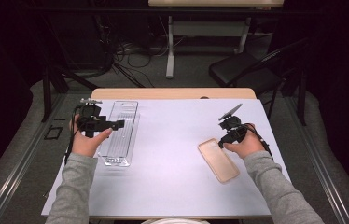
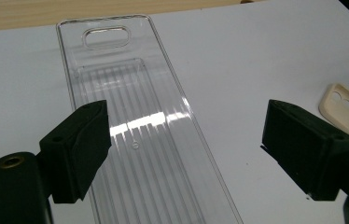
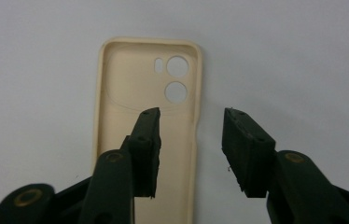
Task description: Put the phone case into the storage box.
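A beige phone case (image 1: pixel 219 161) lies hollow side up on the white table cover, right of centre. In the right gripper view the phone case (image 3: pixel 126 93) shows two round camera holes. My right gripper (image 3: pixel 191 135) hangs over its long edge, one jaw above the hollow and the other outside above the cover, with a gap on both sides. From above, the right gripper (image 1: pixel 222 142) sits at the case's far end. A clear ribbed plastic tray (image 1: pixel 121 130) lies at the left. My left gripper (image 2: pixel 186 140) is open wide just above the tray (image 2: pixel 135 93), holding nothing.
The white cover (image 1: pixel 172 140) spreads over a wooden table whose far edge shows as a tan strip. A black folding chair (image 1: pixel 242 70) and cables stand on the floor beyond. The phone case (image 2: pixel 345 112) peeks in at the right of the left gripper view.
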`<state>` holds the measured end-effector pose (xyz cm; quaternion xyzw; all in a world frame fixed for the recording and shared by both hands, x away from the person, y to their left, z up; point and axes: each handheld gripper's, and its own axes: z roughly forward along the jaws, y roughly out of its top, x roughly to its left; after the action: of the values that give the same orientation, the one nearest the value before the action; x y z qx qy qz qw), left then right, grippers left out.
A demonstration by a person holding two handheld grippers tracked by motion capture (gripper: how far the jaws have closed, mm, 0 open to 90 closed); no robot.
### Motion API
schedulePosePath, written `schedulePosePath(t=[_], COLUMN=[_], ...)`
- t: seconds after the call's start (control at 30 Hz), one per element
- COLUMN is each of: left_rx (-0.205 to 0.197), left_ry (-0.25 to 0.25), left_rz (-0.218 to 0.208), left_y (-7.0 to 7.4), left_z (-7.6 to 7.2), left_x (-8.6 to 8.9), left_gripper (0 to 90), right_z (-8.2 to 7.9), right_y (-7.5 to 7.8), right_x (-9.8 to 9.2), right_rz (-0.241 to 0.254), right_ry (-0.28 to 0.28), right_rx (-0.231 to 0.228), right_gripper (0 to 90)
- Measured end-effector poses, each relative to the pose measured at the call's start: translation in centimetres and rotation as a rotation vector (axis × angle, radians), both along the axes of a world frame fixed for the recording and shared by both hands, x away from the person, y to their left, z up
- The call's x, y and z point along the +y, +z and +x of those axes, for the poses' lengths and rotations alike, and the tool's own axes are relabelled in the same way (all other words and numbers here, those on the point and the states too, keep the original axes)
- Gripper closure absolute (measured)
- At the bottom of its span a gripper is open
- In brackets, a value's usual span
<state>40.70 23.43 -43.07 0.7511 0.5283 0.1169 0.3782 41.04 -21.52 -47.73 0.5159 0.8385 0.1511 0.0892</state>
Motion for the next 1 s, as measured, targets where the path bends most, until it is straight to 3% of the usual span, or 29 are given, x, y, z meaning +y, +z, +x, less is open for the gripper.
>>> schedulePosePath(t=[0.13,0.43,0.47,0.53,0.6,0.63,0.7,0.77,0.8,0.83,0.87,0.97,1.0], left_rx=[-0.001,-0.006,-0.006,-0.005,-0.006,-0.005,-0.005,0.000,0.002,0.002,0.000,-0.001,-0.001], left_ry=[0.004,0.016,0.018,0.019,0.022,0.022,0.024,0.026,0.028,0.028,0.030,0.032,0.032], left_rz=[-0.003,-0.011,-0.013,-0.016,-0.018,-0.017,-0.017,-0.020,-0.018,-0.018,-0.020,-0.019,-0.019], left_y=[0.1,0.1,0.1,0.1,0.1,0.1,0.0,-0.1,-0.1,-0.1,-0.1,-0.1,-0.1], left_z=[-0.1,-0.3,-0.3,-0.3,-0.3,-0.3,-0.3,-0.2,-0.2,-0.2,-0.2,-0.2,-0.2], left_x=[0.1,0.4,0.4,0.5,0.6,0.7,0.7,0.7,0.8,0.8,0.8,0.8,0.8], left_gripper=[15.6,15.6,15.6,15.6,15.6,15.6,15.6,15.6,15.6,15.6,15.6,15.6,15.6], right_z=[0.2,0.5,0.6,0.7,0.7,0.8,0.9,1.0,1.2,1.2,1.1,1.2,1.1], right_y=[-0.4,-1.6,-1.5,-2.0,-2.0,-2.0,-2.0,-2.4,-1.7,-1.7,-2.7,-2.7,-3.2], right_x=[0.0,0.4,0.6,0.6,0.7,0.7,0.7,0.5,0.4,0.4,0.2,0.1,0.0], right_rz=[-0.028,-0.030,-0.078,-0.059,-0.059,-0.079,-0.102,-0.073,-0.160,-0.160,-0.074,-0.096,-0.048], right_ry=[0.006,-0.001,0.009,0.011,0.007,0.012,0.013,0.013,0.022,0.022,0.003,0.002,-0.009], right_rx=[0.028,0.064,0.102,0.076,0.079,0.112,0.133,0.115,0.202,0.202,0.127,0.147,0.110], right_gripper=[62.2,64.8,65.6,65.4,65.4,66.7,69.7,71.0,71.0,71.0,71.6,72.6,73.1])
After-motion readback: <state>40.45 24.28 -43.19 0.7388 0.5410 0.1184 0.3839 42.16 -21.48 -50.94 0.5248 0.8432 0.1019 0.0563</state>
